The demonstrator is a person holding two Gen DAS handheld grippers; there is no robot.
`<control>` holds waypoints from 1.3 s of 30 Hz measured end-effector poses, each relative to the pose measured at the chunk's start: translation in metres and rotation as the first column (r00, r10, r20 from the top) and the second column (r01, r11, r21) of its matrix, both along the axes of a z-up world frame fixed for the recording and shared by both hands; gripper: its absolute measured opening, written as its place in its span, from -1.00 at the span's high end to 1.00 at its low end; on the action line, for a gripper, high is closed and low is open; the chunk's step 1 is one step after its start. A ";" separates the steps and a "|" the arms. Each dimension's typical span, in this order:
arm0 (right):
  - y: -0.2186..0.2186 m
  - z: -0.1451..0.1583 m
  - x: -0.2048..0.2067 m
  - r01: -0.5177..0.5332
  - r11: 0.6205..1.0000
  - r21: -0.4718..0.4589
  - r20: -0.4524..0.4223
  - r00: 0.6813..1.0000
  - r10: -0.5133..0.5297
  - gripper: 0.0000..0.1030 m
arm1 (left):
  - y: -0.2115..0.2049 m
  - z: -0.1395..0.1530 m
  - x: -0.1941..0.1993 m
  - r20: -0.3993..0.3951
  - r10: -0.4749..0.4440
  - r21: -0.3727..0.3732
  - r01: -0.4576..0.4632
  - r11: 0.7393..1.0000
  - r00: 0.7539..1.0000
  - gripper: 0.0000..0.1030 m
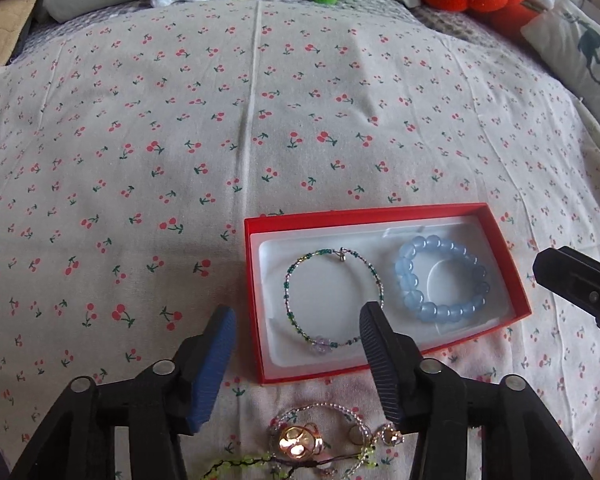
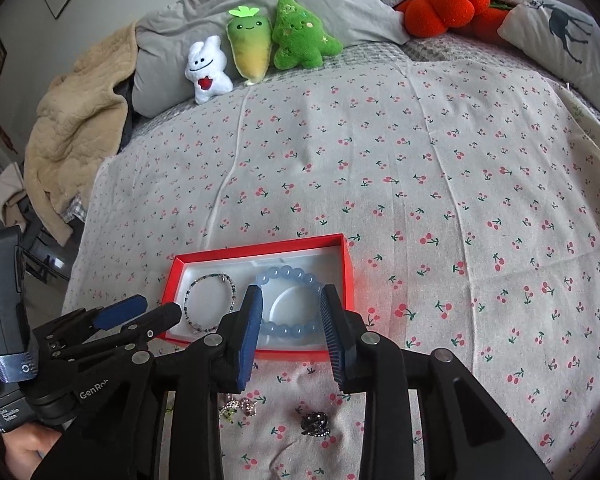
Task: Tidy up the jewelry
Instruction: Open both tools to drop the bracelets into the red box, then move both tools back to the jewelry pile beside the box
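Note:
A red box [image 1: 364, 212] with a white insert lies on the cherry-print sheet. Inside it a thin beaded bracelet [image 1: 334, 300] lies on the left and a pale blue bead bracelet [image 1: 444, 280] on the right. My left gripper [image 1: 296, 316] is open above the box's near left part, with nothing held. Loose jewelry [image 1: 320, 440], including a gold-toned piece, lies in front of the box beneath it. In the right wrist view my right gripper [image 2: 291, 300] is open over the blue bracelet [image 2: 284, 272], its pads clear of the beads. The left gripper [image 2: 158, 308] is beside it, by the thin bracelet [image 2: 210, 300].
A dark ornament [image 2: 315, 423] and small sparkly pieces [image 2: 240, 406] lie on the sheet near the box. Three plush toys [image 2: 256, 52], an orange plush [image 2: 440, 4], grey pillows and a beige blanket [image 2: 80, 128] line the far side. A hand [image 2: 28, 448] holds the left gripper.

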State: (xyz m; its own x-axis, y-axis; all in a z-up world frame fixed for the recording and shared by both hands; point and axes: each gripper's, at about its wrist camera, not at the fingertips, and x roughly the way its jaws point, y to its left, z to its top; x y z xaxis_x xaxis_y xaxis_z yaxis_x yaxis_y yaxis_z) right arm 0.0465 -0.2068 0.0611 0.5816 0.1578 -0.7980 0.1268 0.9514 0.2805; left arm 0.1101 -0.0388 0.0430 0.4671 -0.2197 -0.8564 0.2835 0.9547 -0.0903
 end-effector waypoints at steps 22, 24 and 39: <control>0.019 -0.018 -0.077 -0.028 0.998 -0.061 -0.142 0.990 0.019 -0.35 | 0.061 -0.020 -0.089 -0.086 0.041 0.017 -0.040 0.999 0.995 -0.77; 0.023 -0.022 -0.082 -0.036 0.998 -0.048 -0.149 0.988 0.028 -0.43 | 0.066 -0.030 -0.097 -0.084 0.051 0.003 -0.051 0.999 0.995 -0.77; 0.046 -0.070 -0.093 -0.103 0.994 -0.037 -0.168 0.981 0.095 -0.55 | 0.101 -0.078 -0.107 0.013 0.120 -0.181 -0.116 0.977 0.993 -0.54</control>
State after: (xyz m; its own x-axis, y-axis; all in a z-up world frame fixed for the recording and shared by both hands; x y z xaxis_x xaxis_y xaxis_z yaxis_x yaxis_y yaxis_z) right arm -0.0466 -0.1609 -0.0093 0.4236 0.1691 -0.8899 0.0727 0.9729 0.2195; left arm 0.0029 0.0626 -0.0345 0.5190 -0.3110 -0.7962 0.1740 0.9504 -0.2578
